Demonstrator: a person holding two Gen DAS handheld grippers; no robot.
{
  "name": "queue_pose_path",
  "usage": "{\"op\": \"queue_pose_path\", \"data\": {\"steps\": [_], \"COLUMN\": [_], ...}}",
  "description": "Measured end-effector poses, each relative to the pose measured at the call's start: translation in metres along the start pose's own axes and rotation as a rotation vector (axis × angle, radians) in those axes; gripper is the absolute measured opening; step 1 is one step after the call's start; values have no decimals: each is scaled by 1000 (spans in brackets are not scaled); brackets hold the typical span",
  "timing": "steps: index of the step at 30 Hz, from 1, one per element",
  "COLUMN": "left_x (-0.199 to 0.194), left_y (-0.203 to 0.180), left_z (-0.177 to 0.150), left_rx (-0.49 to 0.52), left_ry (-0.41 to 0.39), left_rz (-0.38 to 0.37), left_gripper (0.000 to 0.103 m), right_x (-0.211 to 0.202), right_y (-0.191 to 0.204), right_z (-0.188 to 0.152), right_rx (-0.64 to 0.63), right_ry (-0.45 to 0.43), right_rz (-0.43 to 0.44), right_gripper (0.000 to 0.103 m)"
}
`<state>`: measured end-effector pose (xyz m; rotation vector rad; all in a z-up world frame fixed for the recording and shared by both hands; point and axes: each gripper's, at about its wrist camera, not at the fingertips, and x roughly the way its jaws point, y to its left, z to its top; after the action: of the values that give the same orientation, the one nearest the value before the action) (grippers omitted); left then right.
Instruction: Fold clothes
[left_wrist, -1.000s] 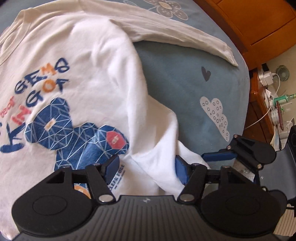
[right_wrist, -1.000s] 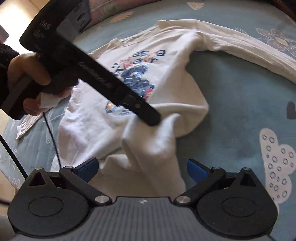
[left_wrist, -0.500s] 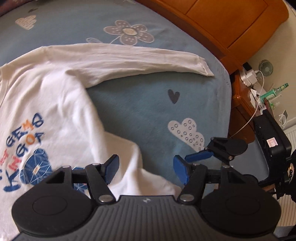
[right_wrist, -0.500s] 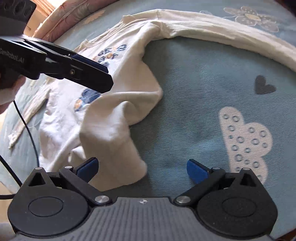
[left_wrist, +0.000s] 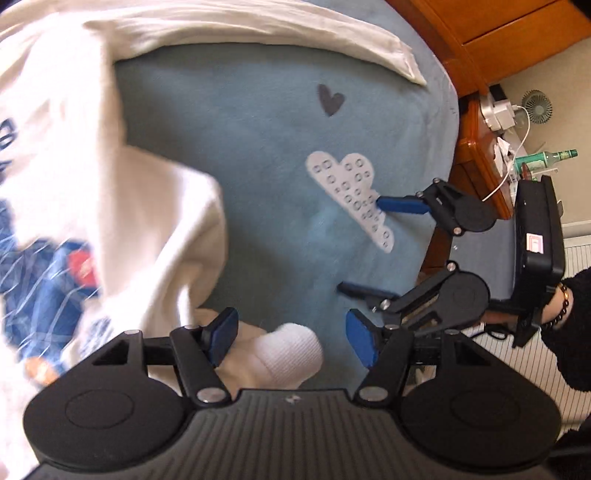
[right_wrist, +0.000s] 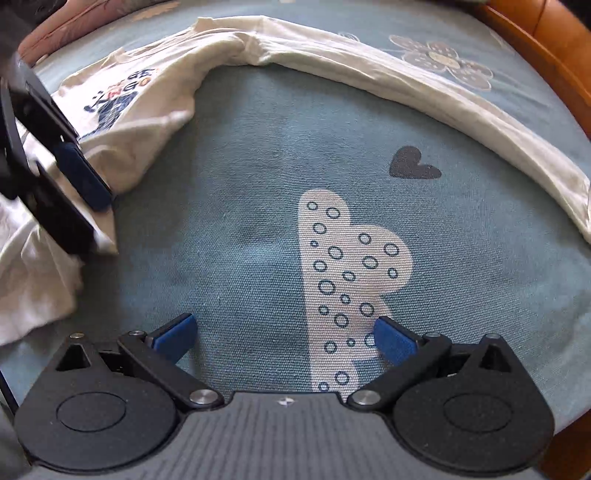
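Both views have slid off the printed chest and onto bare bedding since 1 second ago, so the white shirt (left_wrist: 110, 206) now fills only the left third of the left wrist frame, its bear print blurred at the left edge. Its body lies bunched there on the blue bedspread (left_wrist: 258, 155), while 1 long sleeve (right_wrist: 424, 85) runs flat across the top of the right wrist frame to the right edge, probably laid out so it can be folded inward.

At the bottom centre of the left wrist frame, the left gripper (left_wrist: 291, 338) stands partly open with a ribbed white lump of cloth, possibly the shirt's cuff or hem, between its blue pads (left_wrist: 360, 341); the pads do not seem to press on it, though blur makes this unsure.

Right of centre in that frame, the right gripper (left_wrist: 367, 245) reaches in over the cloud print (right_wrist: 351, 266), jaws wide apart and holding nothing. I judge it is heading for the outstretched sleeve, which needs an open approach
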<state>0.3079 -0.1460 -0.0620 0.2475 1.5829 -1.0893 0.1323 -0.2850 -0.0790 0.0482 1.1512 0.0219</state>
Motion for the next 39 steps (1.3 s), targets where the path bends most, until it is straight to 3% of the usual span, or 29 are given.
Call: {"op": "queue_pose_path", "data": {"steps": [5,8,12,16,23,28,31,35,39], "left_x": [-15,-18,-20,-28,-40,-52,-61,-60,-52], "left_y": [24,36,44,47,60,66,72,82,98], "left_z": [-16,-23,-29,-37,-55,-69,-87,-111,-125], "left_rx": [-15,-30,-52,-54,-92,-134,-184,-228,-267], "left_ry": [15,-3,-37,-59,-72,-106,-108,-72,-64], "left_rz": [55,49,24,13,-12,-18,-12,36,85], "left_gripper": [65,65,66,66,67,67,73,74,74], "right_x": [1,1,-7,2,44,64,69,89,100], "right_y": [1,-2,-12,-4,41,66,71,84,76], "right_z": [8,21,40,63,117,139,143,140,127], "right_rx": [5,42,149,206,130,129,169,169,171], "right_ry": [18,37,-18,-80,-93,-74,-64,36,16], "right_rz": [16,64,302,593,837,920,963,982,1054], "right_gripper": [103,103,103,103,103,103,103,103,102]}}
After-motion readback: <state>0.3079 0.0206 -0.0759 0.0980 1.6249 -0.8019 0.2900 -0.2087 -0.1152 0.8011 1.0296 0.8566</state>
